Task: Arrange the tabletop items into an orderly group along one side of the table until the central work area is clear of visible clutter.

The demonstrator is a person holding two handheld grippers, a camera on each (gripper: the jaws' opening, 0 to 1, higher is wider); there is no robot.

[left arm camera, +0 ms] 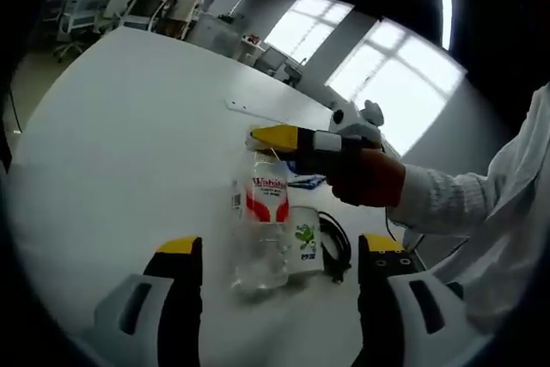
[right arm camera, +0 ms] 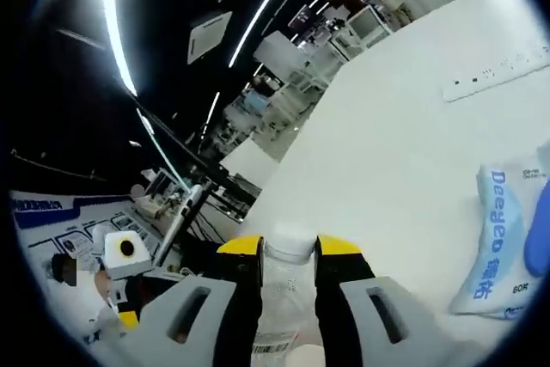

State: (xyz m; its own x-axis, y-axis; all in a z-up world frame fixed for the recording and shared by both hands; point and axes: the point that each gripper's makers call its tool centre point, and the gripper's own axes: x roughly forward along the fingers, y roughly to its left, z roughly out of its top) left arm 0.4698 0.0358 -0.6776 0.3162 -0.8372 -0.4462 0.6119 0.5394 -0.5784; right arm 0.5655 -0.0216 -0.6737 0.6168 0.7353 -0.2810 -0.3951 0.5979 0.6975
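Item 1, clear plastic bottle [left arm camera: 260,221]: standing mid-table, its cap pinched by our right gripper [right arm camera: 288,257].
Item 2, white mug [left arm camera: 302,247], touching the bottle, beside a black cable [left arm camera: 337,247].
Item 3, left gripper [left arm camera: 279,251]: jaws spread, empty.
Progress: we judge grouping barely begun.
Right gripper view adds a blue-lettered pouch [right arm camera: 503,242] and power strip [right arm camera: 494,75].

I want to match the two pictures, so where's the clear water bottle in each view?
Left gripper view: bottle stands centre, the right gripper at its top.
Right gripper view: bottle bottom centre, neck between that gripper's jaws.
Shared landmark: white power strip on the table.
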